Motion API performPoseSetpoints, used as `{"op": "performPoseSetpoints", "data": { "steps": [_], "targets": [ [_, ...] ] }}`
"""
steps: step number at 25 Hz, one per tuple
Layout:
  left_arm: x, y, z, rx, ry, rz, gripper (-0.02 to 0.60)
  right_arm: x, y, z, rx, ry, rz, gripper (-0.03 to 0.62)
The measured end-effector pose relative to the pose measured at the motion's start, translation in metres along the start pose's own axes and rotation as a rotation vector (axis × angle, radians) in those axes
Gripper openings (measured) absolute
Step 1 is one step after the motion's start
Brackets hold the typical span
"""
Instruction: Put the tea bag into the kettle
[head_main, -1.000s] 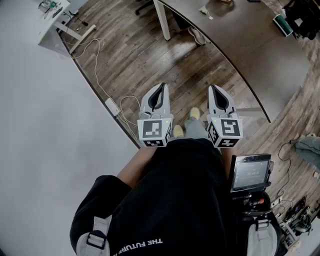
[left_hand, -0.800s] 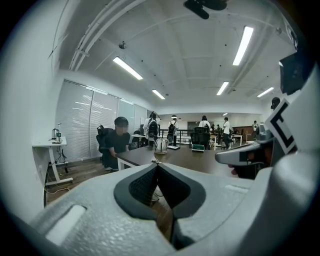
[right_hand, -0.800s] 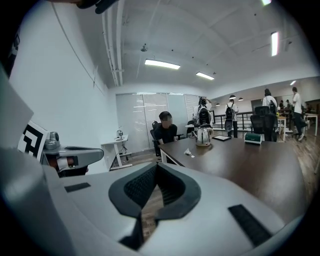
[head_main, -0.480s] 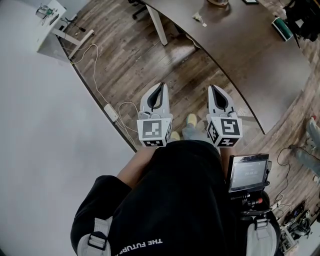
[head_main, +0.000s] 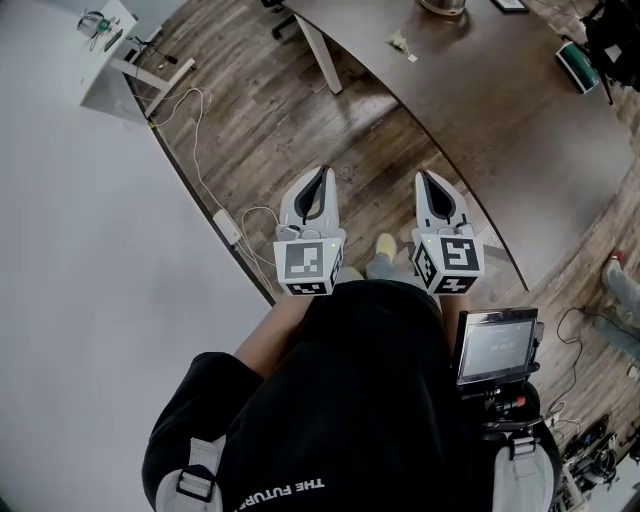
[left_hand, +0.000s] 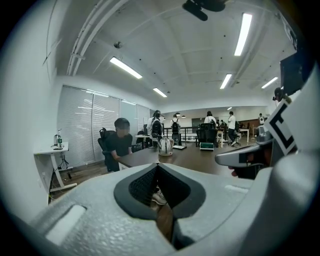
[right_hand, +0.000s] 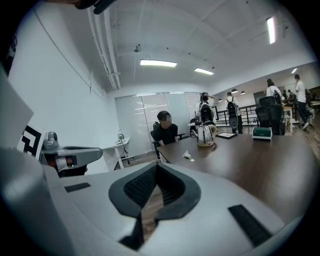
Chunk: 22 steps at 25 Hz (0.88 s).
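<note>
A small pale tea bag (head_main: 402, 42) lies on the long brown table (head_main: 500, 130), well ahead of both grippers. The steel kettle (head_main: 445, 6) stands further along the table, cut by the top edge of the head view. My left gripper (head_main: 318, 178) and right gripper (head_main: 428, 180) are held side by side over the wooden floor, both shut and empty. The right gripper view shows the tea bag (right_hand: 187, 155) in front of the kettle (right_hand: 204, 135), beyond my right gripper (right_hand: 156, 167). From my left gripper (left_hand: 158, 166) only the kettle (left_hand: 165, 145) is visible.
A white side table (head_main: 110, 50) stands far left, with cables and a power strip (head_main: 228, 225) on the floor. A green box (head_main: 575, 52) sits at the table's far right. A person (right_hand: 165, 131) sits at the table's far end; several others stand behind.
The table edge, tea bag and kettle have slid closer and lower in the head view as I step forward. Both grippers stay shut and keep their pose.
</note>
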<state>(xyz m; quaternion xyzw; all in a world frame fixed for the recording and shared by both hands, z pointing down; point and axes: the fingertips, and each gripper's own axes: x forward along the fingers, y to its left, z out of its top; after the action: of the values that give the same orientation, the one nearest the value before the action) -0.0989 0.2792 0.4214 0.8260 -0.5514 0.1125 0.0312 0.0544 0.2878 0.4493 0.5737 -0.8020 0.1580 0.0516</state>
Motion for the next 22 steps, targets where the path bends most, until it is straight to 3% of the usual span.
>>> {"op": "performPoseSetpoints", "data": {
  "steps": [13,22],
  "targets": [
    [0.013,0.003,-0.006,0.011,0.04,0.034,0.005,0.022,-0.016,0.008,0.016,-0.008,0.021,0.006],
    [0.026,0.005,-0.009,0.008,0.052,0.012,0.005,0.034,-0.016,0.007,0.019,0.008,0.013,0.006]
  ]
}}
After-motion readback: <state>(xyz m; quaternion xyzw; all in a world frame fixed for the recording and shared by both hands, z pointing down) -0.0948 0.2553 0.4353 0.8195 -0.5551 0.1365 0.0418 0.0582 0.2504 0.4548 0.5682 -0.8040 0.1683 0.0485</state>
